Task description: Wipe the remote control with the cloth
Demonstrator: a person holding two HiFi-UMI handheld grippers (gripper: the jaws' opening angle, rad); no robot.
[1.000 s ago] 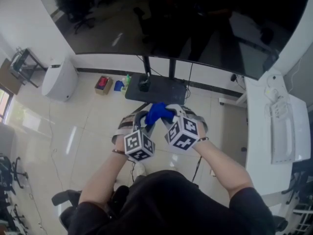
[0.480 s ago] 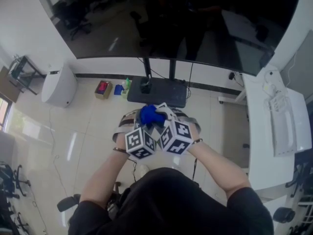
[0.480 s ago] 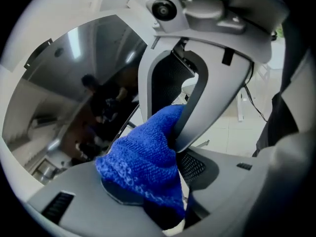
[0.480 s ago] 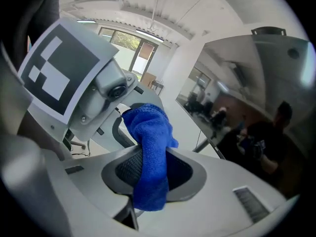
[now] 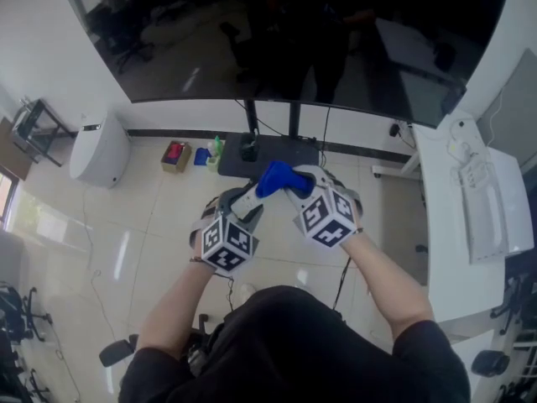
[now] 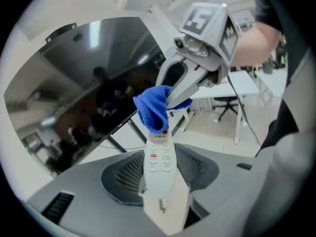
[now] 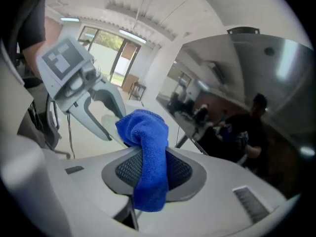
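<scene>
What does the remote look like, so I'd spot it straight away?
Below the big dark screen, find the left gripper. The remote control is the slim white bar in its jaws. Unlike the blue cloth over its far tip, it is rigid, with rows of small buttons, some red.

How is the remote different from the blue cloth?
The remote is white with buttons, while the cloth is plain blue. The remote is stiff and straight, but the cloth is soft, bunched and floppy. The remote is clamped in the left gripper, and the cloth is pinched in the right gripper. Both are held up in the air, and the cloth covers the remote's far end.
</scene>
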